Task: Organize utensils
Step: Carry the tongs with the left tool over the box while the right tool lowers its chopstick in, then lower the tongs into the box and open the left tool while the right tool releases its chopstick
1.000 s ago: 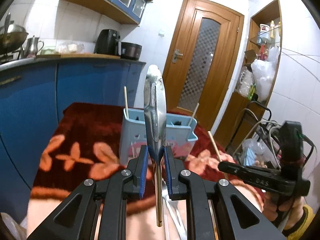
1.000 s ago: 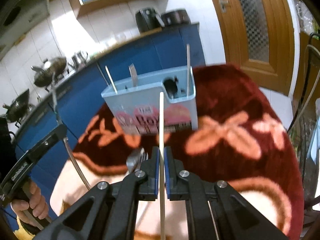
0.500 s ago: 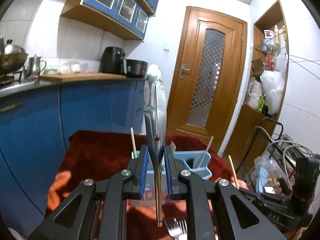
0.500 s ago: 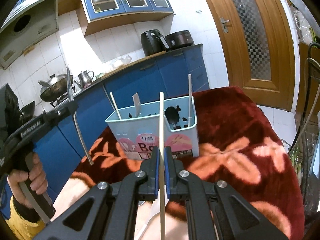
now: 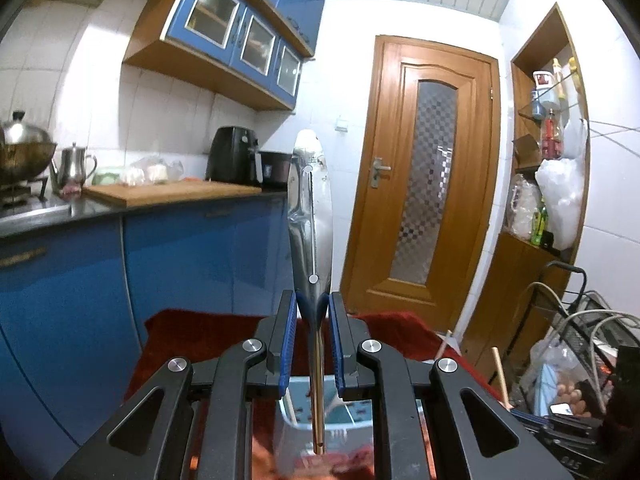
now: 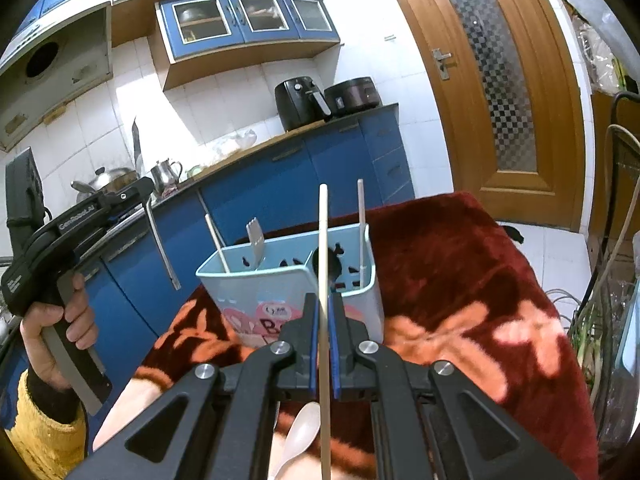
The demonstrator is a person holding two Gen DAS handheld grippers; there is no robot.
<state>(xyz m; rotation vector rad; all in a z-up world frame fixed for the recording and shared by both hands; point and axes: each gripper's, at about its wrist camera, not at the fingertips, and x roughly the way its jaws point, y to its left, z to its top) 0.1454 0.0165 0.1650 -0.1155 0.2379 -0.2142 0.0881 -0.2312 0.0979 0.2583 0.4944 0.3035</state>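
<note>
My left gripper (image 5: 312,312) is shut on a shiny metal utensil (image 5: 310,216) that stands upright, its thin handle hanging down over the light blue caddy (image 5: 348,412). In the right wrist view the left gripper (image 6: 146,194) is up at the left, held by a hand (image 6: 52,332), with the utensil (image 6: 162,248) beside the caddy (image 6: 256,292). My right gripper (image 6: 324,308) is shut on a pale chopstick (image 6: 323,240), upright just in front of the caddy. Inside the caddy stand a fork (image 6: 255,240), two chopsticks (image 6: 361,224) and a dark spoon.
The caddy sits on a red blanket with orange flowers (image 6: 460,280). A white spoon (image 6: 300,436) lies on it under my right gripper. Blue cabinets (image 5: 180,264) run along the left, a wooden door (image 5: 424,184) stands behind, and a wire rack with cables (image 5: 580,320) is at the right.
My left gripper has risen and tipped upward with the utensil, so the caddy has dropped to the bottom of its view. The right gripper has tipped up slightly, chopstick still held.
</note>
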